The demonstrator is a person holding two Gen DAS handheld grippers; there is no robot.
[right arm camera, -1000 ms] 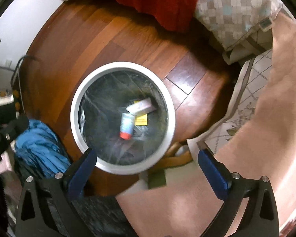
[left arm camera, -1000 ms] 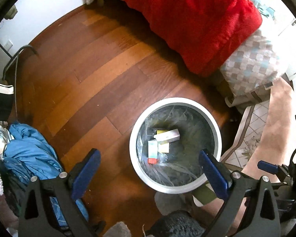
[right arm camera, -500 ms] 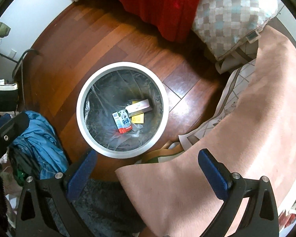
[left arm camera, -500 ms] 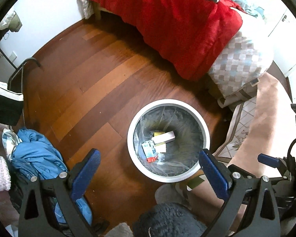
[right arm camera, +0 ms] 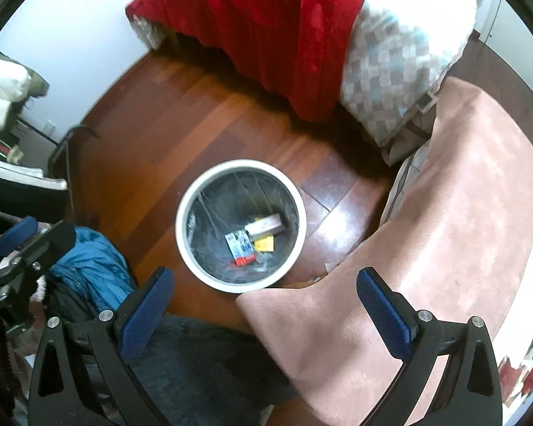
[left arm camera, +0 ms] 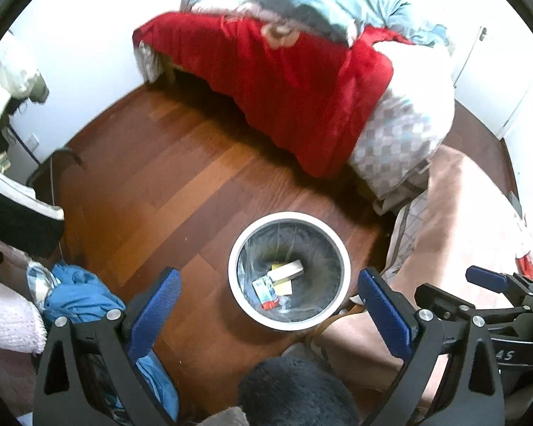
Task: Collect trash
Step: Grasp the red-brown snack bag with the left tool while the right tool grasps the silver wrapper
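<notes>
Both grippers have risen, jaws wide and empty, above the white bin (left arm camera: pixel 236 285) holding cartons (right arm camera: pixel 241 246).

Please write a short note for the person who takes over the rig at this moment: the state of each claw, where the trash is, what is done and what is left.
Left claw: open, holds nothing, above the floor near the bin.
Right claw: open, holds nothing, also above the bin side.
Trash bin: white rim, clear liner, upright on the wooden floor beside the pink blanket.
Done: three pieces lie inside, a red and white carton, a pale box, a yellow packet.
Left: no loose trash shows on the floor in either view; look elsewhere in the room.
</notes>
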